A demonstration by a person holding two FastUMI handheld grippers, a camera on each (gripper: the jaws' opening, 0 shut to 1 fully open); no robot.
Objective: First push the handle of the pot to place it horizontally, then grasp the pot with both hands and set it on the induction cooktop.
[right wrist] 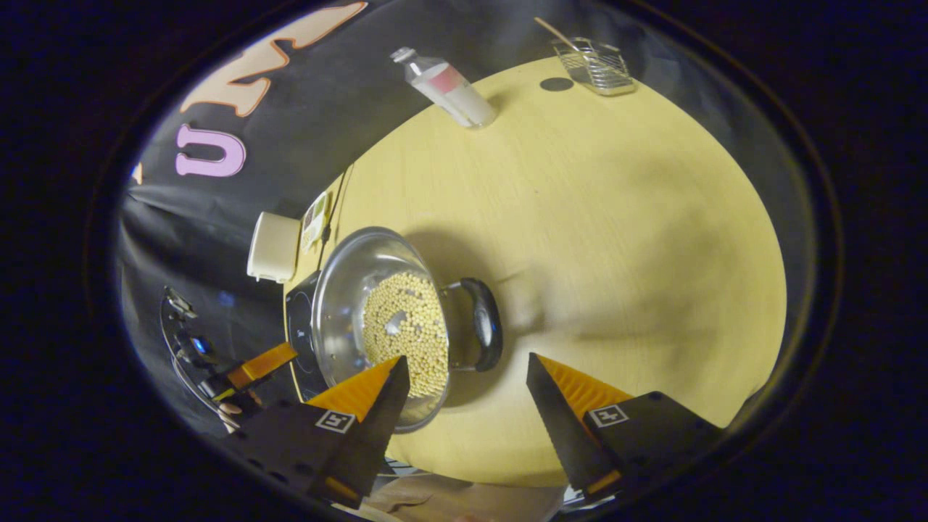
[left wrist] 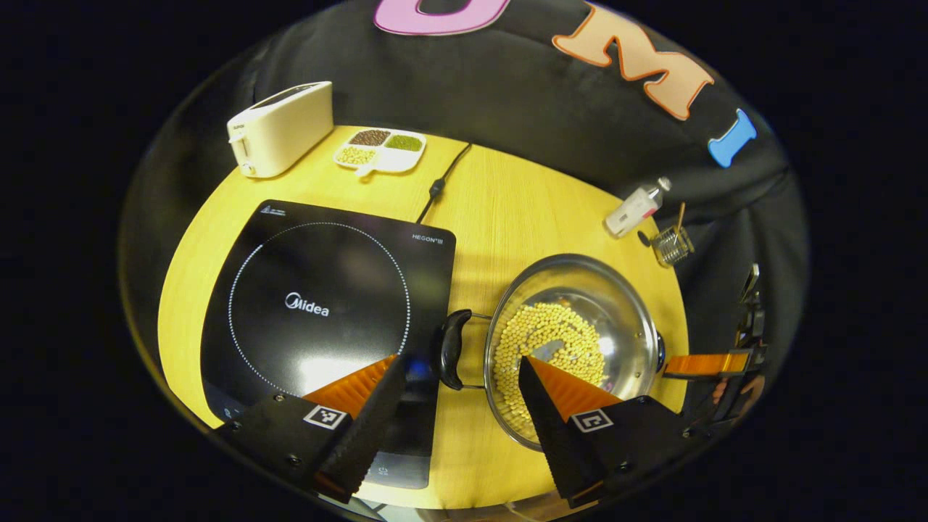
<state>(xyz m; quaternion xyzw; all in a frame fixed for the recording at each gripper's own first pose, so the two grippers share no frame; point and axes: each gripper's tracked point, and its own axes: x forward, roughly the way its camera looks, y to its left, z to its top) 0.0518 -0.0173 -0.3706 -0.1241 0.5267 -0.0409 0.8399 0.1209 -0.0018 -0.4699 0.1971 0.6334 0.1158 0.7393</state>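
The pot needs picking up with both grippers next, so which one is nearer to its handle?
Both look about ready. The left gripper is open around the pot's left handle. The right gripper is open around the right handle. I'd say neither is clearly better placed.

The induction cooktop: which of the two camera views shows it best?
The left gripper view: the induction cooktop lies nearly whole there, its ring marking plain, beside the pot. The right gripper view shows just a dark sliver behind the pot.
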